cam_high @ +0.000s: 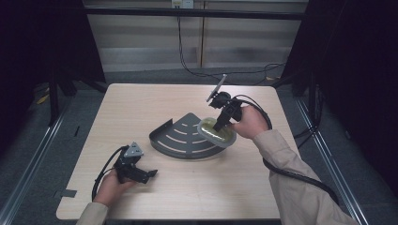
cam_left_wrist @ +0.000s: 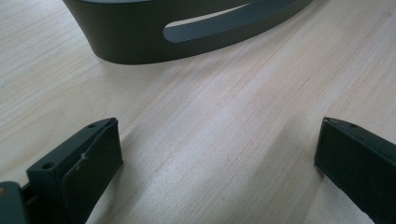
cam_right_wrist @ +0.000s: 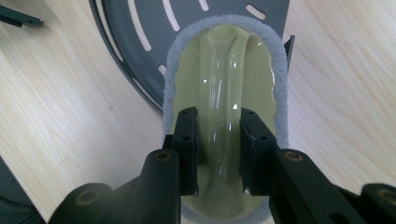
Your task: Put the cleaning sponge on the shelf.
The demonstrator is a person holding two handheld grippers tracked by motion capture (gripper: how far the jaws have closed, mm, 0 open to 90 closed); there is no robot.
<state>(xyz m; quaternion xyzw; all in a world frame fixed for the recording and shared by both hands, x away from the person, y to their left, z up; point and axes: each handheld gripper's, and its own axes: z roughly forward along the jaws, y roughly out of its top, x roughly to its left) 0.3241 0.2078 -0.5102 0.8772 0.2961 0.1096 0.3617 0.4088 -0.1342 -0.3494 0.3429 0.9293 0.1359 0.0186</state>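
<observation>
Right gripper clamped on the raised handle of a pale green scrubbing pad, over a dark slotted rack.

Its jaws pinch the glossy central ridge from both sides; the pad's grey fuzzy edge overhangs the rack's right rim, and whether it rests on the rack or hangs just above is hard to tell. The left gripper sits low over the wooden table near the front-left, jaws wide apart with only bare wood between them, facing the rack's curved wall.
</observation>
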